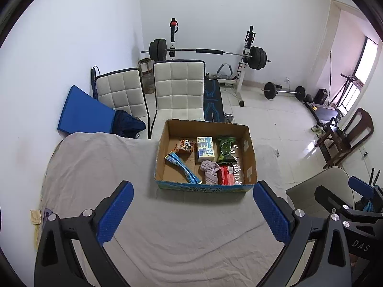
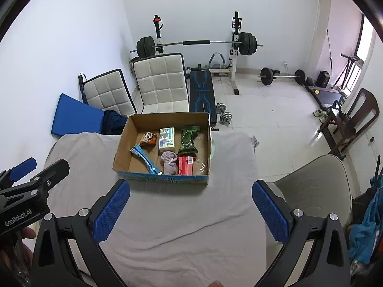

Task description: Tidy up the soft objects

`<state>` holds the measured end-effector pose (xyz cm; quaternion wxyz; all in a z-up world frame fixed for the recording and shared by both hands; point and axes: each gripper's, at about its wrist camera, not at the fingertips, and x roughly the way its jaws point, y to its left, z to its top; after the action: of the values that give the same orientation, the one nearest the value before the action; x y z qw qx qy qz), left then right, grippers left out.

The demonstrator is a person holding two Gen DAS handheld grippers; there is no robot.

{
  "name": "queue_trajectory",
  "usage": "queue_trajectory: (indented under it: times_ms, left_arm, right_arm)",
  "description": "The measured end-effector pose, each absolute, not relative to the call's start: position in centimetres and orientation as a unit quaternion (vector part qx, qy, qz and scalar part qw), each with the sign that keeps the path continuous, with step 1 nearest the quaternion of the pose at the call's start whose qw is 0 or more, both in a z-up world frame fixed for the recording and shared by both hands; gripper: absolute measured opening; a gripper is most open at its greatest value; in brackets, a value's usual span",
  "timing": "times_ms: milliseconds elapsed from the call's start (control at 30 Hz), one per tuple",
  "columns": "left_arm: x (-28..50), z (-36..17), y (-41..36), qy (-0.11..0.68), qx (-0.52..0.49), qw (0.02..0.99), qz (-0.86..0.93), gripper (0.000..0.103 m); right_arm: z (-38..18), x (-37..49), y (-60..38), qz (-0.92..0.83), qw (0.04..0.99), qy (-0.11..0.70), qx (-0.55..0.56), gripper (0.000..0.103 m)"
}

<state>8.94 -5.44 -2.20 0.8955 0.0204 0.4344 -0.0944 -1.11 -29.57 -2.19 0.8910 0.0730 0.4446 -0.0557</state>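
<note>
Both tools hang over the cloth-covered surface (image 1: 167, 227), empty. The left tool (image 1: 192, 209) has its fingers wide apart, and so does the right tool (image 2: 190, 206). Straight ahead of both sits the box (image 1: 250, 148). 6 soft items lie inside it: a tube (image 1: 183, 168), an orange pack (image 1: 184, 146), tissues (image 1: 205, 148), a green pack (image 1: 226, 151), a cloth (image 1: 210, 171) and a red pack (image 1: 226, 175). Nothing loose shows on the surface, so the gathering looks done or nearly so. The tube's long axis runs diagonally, from far-left to near-right.
</note>
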Motion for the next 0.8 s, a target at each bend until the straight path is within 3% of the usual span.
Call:
queue_trajectory:
  times_ms: [800]
  left_arm:
    - [9.3, -2.5, -5.2, 0.431, 0.027, 0.898, -0.086, 0.103]
  right_arm:
    - [-2.2, 0.0, -29.8, -0.076, 0.897, 0.432, 0.057, 0.103]
